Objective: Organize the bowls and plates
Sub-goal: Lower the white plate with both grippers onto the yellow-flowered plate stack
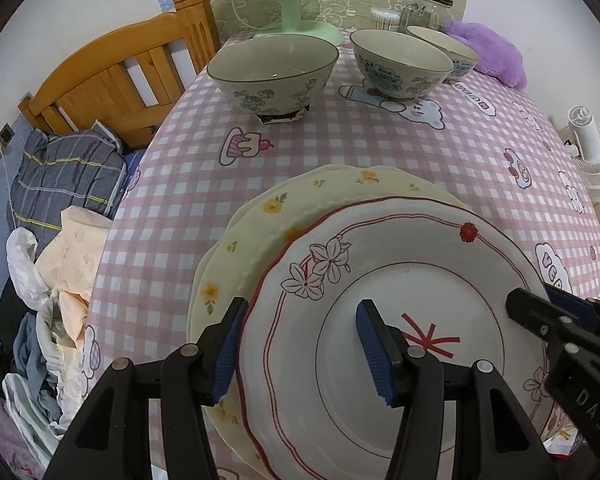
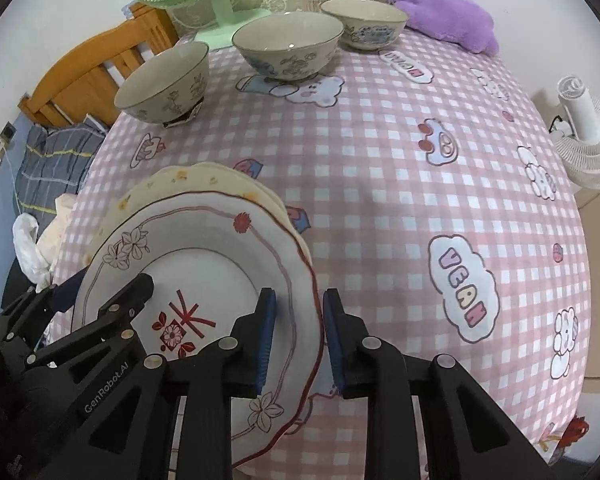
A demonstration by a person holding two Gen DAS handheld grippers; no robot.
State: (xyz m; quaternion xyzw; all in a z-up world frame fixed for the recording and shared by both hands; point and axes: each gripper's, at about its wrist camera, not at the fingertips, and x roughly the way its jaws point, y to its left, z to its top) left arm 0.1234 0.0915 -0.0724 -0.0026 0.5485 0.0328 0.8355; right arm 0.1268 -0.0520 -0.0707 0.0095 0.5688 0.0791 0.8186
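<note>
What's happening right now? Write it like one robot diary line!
white plate: on yellow plate | left gripper: astride its rim | right gripper: pinching its rim

"GenRobot.AI" stands in pale letters on the black body of the left gripper (image 2: 204, 304). "VEGAN" fills a cloud print on the pink checked tablecloth (image 2: 380, 152). "DAS" is embossed on the right gripper (image 1: 548, 300).

We see a worktop (image 1: 340, 152) under pink checked cloth, with a wooden bed frame (image 1: 112, 80) at far left. Pale walls (image 1: 80, 0) stand behind, and crumpled bedding (image 1: 60, 184) lies left.
</note>
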